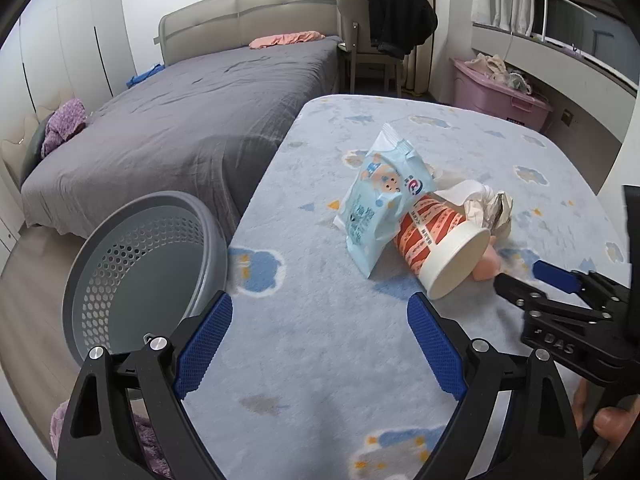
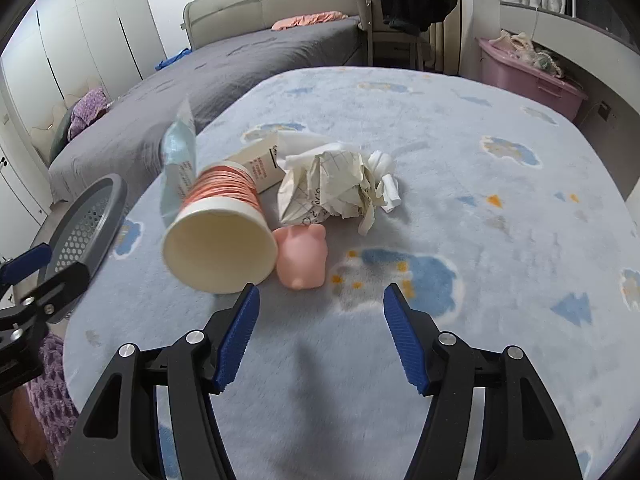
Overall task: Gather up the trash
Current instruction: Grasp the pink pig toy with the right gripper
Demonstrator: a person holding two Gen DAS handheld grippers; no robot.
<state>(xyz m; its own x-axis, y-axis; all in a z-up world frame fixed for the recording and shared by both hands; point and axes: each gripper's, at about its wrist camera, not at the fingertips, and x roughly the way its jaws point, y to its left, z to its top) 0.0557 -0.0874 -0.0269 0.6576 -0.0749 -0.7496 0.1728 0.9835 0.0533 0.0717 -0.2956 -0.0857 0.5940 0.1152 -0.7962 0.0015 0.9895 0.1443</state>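
Observation:
A pile of trash lies on the blue cloud-print blanket [image 2: 460, 160]. In it are an orange paper cup [image 2: 224, 232] tipped on its side, a light blue wipes pack [image 1: 380, 200], crumpled paper [image 2: 332, 188], a small white box [image 2: 260, 164] and a rolled tissue [image 2: 390, 192]. A pink pig toy [image 2: 302, 258] rests against the cup's rim. My right gripper [image 2: 320, 292] stands open just short of the cup and pig, holding nothing. My left gripper [image 1: 320, 298] is open over bare blanket, with the cup [image 1: 440, 248] ahead on the right. A grey perforated basket [image 1: 140, 264] sits off the blanket's left edge.
A grey bed [image 1: 192, 120] lies beyond the basket. A chair draped with a black jacket [image 1: 400, 16] and a pink storage bin [image 1: 496, 92] stand at the back. Purple cloth [image 2: 48, 392] lies at lower left. A person's fingers [image 1: 608, 420] hold the right gripper's handle.

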